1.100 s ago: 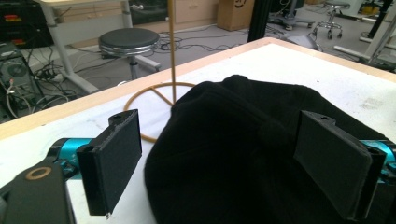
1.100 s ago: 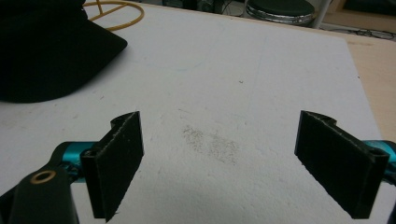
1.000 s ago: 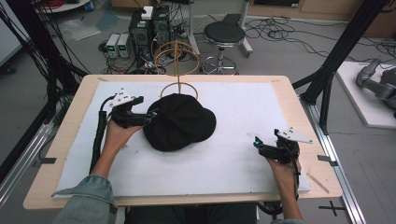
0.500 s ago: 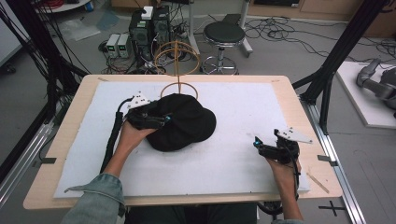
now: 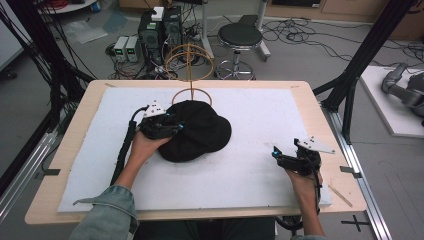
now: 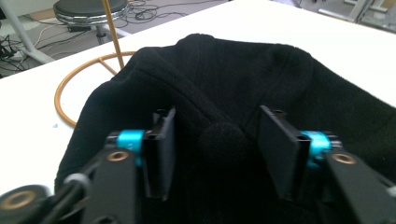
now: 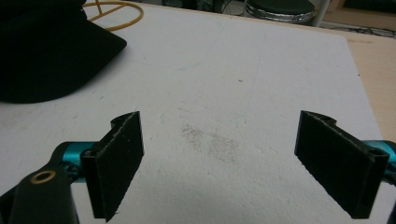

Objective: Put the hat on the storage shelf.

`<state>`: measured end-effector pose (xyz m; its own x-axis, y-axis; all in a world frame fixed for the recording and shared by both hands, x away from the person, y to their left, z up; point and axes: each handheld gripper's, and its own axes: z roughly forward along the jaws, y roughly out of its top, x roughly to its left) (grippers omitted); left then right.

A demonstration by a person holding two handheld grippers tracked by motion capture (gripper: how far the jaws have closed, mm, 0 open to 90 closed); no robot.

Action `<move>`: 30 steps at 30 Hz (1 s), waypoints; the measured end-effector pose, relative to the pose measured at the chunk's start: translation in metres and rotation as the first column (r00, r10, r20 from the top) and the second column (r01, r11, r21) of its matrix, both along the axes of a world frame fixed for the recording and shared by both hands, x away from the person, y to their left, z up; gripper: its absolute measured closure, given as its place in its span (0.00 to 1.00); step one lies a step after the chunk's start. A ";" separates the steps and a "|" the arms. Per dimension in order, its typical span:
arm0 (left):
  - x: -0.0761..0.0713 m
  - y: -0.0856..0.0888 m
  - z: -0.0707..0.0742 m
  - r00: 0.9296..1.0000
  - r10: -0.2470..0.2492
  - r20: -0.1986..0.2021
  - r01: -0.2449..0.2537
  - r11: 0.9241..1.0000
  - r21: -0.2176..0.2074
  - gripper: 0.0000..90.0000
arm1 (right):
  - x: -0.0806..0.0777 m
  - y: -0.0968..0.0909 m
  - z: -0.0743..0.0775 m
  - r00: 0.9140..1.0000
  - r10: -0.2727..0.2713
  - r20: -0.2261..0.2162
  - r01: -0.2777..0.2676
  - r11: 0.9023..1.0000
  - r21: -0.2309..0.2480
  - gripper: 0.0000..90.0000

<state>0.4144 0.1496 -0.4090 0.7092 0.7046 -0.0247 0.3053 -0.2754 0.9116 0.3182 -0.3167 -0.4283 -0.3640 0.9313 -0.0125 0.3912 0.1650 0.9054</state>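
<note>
Grasp phase, by the look of it: your left gripper (image 5: pixel 176 127) is over the black soft fabric cap (image 5: pixel 200 131), which lies on the white foam board (image 5: pixel 260 115) a bit left of centre, its far edge touching the base ring of the gold wire hat stand (image 5: pixel 191 94) at 12 o'clock. In the left gripper view the jaws stand partly apart w/ the cap's round top button (image 6: pixel 221 140) right between them, pads (image 6: pixel 164 149) set down on the crown either side. Not clamped yet, gap on both sides of the button.

Right gripper (image 5: pixel 278 155) sits at abt 4 o'clock from the cap, well apart, low over bare board near your edge. Jaws wide, nothing in them; right gripper view has the cap's brim (image 7: pixel 100 46) off at 10 o'clock.

Step in hand, as I read it: taking hold of the crown w/ the left, prob. to lift the cap toward the stand. Next move calls for closing on the button or a pinch of fabric round it; cloth is soft, so get enough bunched or it'll slip on the lift. Then it wants a rise toward 12 o'clock, clear of the ring. Right could come in at the brim to steady, if you need it.
</note>
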 end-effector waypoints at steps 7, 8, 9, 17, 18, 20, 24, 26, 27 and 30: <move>-0.004 -0.001 0.003 1.000 -0.011 0.017 0.010 1.000 0.029 0.78 | 0.000 0.000 0.000 1.000 -0.003 -0.005 0.003 1.000 0.002 0.17; -0.005 -0.001 0.004 1.000 -0.012 0.024 0.012 0.999 0.033 0.78 | 0.000 0.000 0.000 1.000 -0.004 -0.005 0.004 1.000 0.003 0.17; -0.006 -0.001 0.006 0.999 -0.012 0.034 0.011 0.999 0.030 0.79 | 0.000 0.000 0.000 1.000 -0.004 -0.005 0.004 1.000 0.003 0.17; -0.016 0.001 0.026 0.995 -0.040 0.086 0.044 0.998 -0.049 0.80 | 0.000 0.000 0.000 1.000 -0.006 -0.007 0.006 1.000 0.002 0.17; -0.017 0.001 0.028 0.995 -0.040 0.088 0.046 0.997 -0.059 0.80 | 0.000 0.000 0.000 1.000 -0.006 -0.007 0.006 1.000 0.002 0.17; -0.018 0.001 0.032 0.996 -0.042 0.084 0.048 0.996 -0.077 0.80 | 0.000 0.000 0.000 1.000 -0.005 -0.006 0.005 1.000 0.001 0.17; -0.019 -0.001 0.039 0.994 -0.053 0.094 0.062 0.994 -0.096 0.80 | 0.001 0.000 -0.001 1.000 -0.001 -0.012 0.001 1.000 0.004 0.17; -0.020 -0.003 0.042 0.994 -0.058 0.098 0.067 0.993 -0.097 0.80 | 0.000 0.000 -0.001 1.000 -0.001 -0.011 0.001 1.000 0.003 0.17; -0.021 -0.005 0.043 0.993 -0.061 0.105 0.071 0.993 -0.096 0.80 | 0.000 -0.001 -0.001 1.000 -0.002 -0.012 0.002 1.000 0.004 0.17; -0.021 -0.007 0.048 0.991 -0.072 0.113 0.084 0.991 -0.104 0.80 | 0.000 -0.001 -0.001 1.000 -0.005 -0.011 0.005 1.000 0.008 0.17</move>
